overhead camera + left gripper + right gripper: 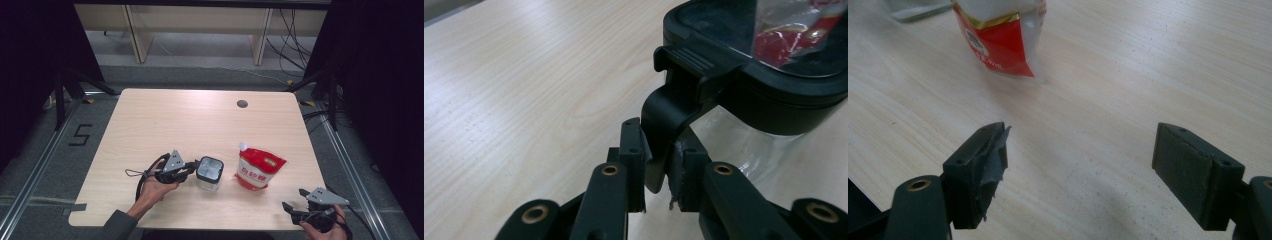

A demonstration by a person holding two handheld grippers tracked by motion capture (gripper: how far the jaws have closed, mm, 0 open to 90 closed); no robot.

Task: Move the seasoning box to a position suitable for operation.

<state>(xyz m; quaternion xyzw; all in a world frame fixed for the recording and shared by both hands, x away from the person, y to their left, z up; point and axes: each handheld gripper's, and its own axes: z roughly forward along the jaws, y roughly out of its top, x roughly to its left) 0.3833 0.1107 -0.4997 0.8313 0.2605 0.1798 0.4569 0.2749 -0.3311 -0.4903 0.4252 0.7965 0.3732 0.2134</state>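
We see a pale wooden table (pixel 150 125) from above. At about 6 o'clock from its centre stands a clear jar (pixel 209 173) with a black lid. Our left gripper (pixel 191 169), at the jar's 9 o'clock, has its jaws pinched tight on the lid's black latch tab (pixel 663 125). A red and white pouch (pixel 258 168) lies at the jar's 3 o'clock. Our right gripper (pixel 295 200), at the pouch's 5 o'clock near the table's edge, holds its jaws wide apart, gripping nothing
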